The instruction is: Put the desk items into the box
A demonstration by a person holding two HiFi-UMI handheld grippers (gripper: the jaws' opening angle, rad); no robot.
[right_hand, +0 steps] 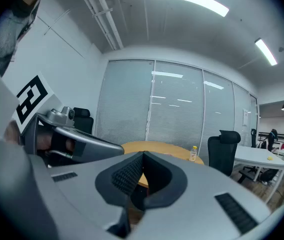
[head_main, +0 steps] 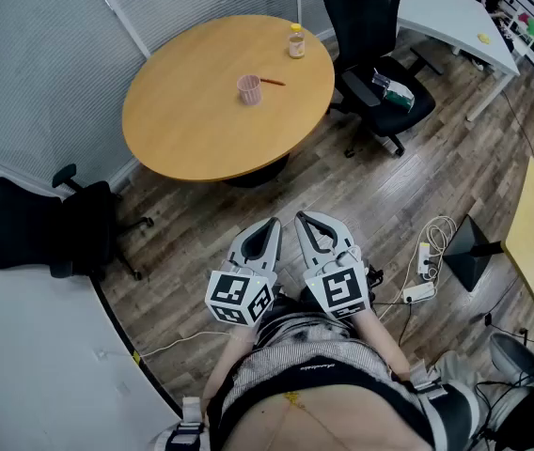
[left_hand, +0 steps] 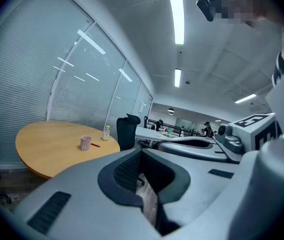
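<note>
I hold both claws low in front of my body, side by side over the wooden floor [head_main: 361, 205], and they point toward the round wooden table [head_main: 192, 130]. My left claw [head_main: 271, 224] is clenched, its two dark pads are pressed together, and there is nothing between them. My right claw [head_main: 303, 218] is clenched the same way and it is empty too. The two claws are near each other but do not touch. The desk things are all on the table, well away from both claws. A pink cup [head_main: 248, 89] stands upright near the middle of the table top. A red pencil [head_main: 273, 82] lies flat just beside the cup, on its right in the head view. A small bottle [head_main: 296, 42] with a yellow cap stands near the far edge of the table. A black office chair [head_main: 372, 54] stands beside the table on the right. A white power strip [head_main: 418, 292] lies on the floor to the right of my right claw.
</note>
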